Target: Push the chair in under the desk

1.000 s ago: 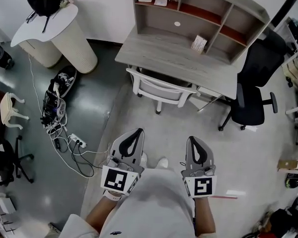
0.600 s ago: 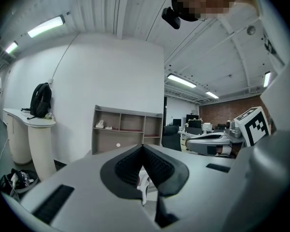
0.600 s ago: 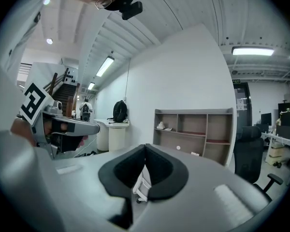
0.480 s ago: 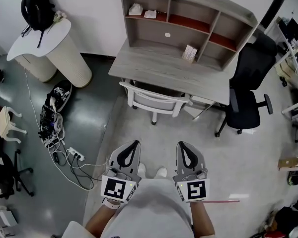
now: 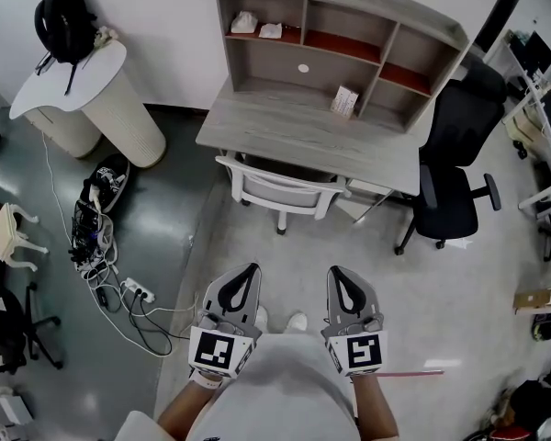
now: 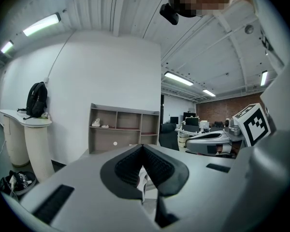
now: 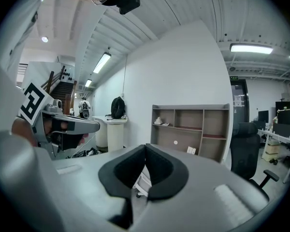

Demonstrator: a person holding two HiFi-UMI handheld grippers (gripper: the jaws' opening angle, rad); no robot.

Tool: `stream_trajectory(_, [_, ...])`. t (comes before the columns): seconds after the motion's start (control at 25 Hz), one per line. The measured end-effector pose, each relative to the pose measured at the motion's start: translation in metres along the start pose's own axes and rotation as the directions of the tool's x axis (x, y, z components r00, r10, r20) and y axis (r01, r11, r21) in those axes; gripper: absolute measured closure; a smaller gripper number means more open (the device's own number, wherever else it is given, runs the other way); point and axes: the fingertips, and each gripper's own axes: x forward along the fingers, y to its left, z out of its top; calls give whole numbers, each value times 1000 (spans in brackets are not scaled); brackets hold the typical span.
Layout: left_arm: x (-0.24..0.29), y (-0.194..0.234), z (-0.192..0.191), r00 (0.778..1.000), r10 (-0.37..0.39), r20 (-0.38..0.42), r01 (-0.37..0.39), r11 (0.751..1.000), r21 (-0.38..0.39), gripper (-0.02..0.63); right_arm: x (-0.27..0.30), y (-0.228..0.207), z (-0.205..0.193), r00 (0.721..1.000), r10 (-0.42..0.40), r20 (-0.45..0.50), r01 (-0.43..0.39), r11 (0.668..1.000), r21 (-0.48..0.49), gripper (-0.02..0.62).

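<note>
Head view
- Chair: the white chair (image 5: 280, 189) stands at the front edge of the desk (image 5: 294, 131). Its backrest faces the person and its seat appears to reach under the top. It is well apart from both grippers.
- Desk: grey wood, set against the wall, with a shelf unit (image 5: 349, 26) on top and a small box (image 5: 344, 100) on the work surface.
- Left gripper: the left gripper (image 5: 248, 270) is held low in front of the person and points toward the chair. Its fingers are pressed together, grasping nothing.
- Right gripper: the right gripper (image 5: 335, 272) lies beside the left one and apart from it, fingers likewise clenched and empty.
- Surroundings: a black office chair (image 5: 450, 186) stands just right of the desk. At far left a backpack (image 5: 62, 12) rests on a white pedestal (image 5: 119, 99), and a tangle of cables (image 5: 106, 255) lies on the floor.

Left gripper view
- Jaws: closed tip to tip, with nothing held. A sliver of the white chair shows through the gap below the tips.
- Beyond: the shelf unit is straight ahead, the backpack and pedestal are at left, and the right gripper is at the right edge.

Right gripper view
- Jaws: clamped together on nothing, and a bit of the white chair is visible through the gap beneath.
- Beyond: the shelf unit is ahead, the black office chair is to its right, and the left gripper is at the left.
</note>
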Motion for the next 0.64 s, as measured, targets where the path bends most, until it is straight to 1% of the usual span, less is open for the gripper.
stream_trajectory(0.16, [0,-1,-2,1000,0,-6,0,1000,-4,600,-2,-2,-3,1000,-2,1,2,1000,30,586])
stream_trajectory(0.24, [-1,0,-4,1000,-1,-14,0,1000,-19,600,-2,0,-4,1000,-1,2,1,999,38,586])
stream_trajectory(0.32, [-1,2,-6,1000,1,-21,-1,1000,-31,600,-2,3,-4,1000,7,-4,-6,999,32,586])
stream_trajectory(0.64, [1,2,-13,999,-6,-34,5,999,-33,600,0,3,-2,1000,8,5,-8,1000,18,586])
